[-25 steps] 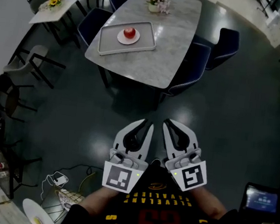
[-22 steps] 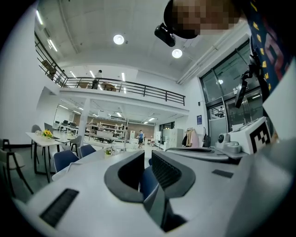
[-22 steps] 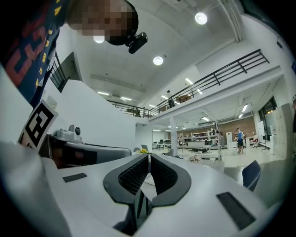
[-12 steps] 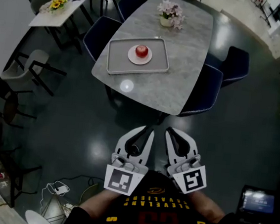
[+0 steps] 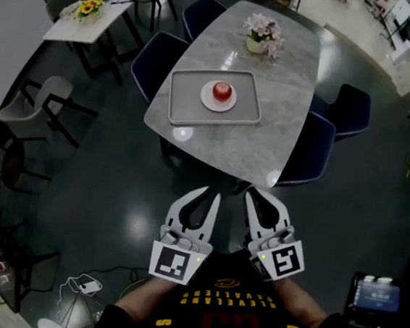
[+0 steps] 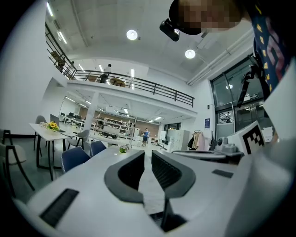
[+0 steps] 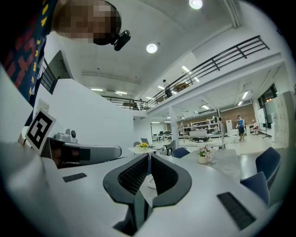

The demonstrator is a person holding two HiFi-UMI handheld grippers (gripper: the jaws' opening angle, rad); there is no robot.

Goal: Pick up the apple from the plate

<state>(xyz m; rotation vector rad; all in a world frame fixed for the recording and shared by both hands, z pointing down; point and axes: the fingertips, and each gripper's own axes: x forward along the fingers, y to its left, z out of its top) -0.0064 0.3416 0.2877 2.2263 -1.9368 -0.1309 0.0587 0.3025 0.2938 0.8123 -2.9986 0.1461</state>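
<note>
Apple (image 5: 222,91) and grippers are well apart: neither tool is near the fruit, and both are held low, close to the person's chest, over the dark floor (image 5: 109,179). The left gripper (image 5: 213,195) has its jaws drawn together with only a thin slit between the ribbed pads, and nothing sits in that slit; the left gripper view shows the same closed left gripper (image 6: 147,159) pointing across a hall. The right gripper (image 5: 249,193) is likewise closed, its tips meeting, and it holds nothing; in the right gripper view the pads of the right gripper (image 7: 149,159) press together at the tip. The two tools lie side by side, just apart, each with its marker cube (image 5: 174,260) nearest the body. Ahead of them stands a grey marble-look table (image 5: 276,109), its near corner just beyond the jaw tips. On that table lies a pale rectangular tray (image 5: 179,100), and inside the tray rests a small white plate (image 5: 209,100) with the red fruit upright at its middle. Farther along the tabletop, past the tray, stands a pot of pink flowers (image 5: 262,36). Dark blue chairs (image 5: 315,153) are pushed in around the table. Off to the left, a smaller white side table (image 5: 74,22) carries yellow flowers (image 5: 87,7), with light-framed chairs near it.
</note>
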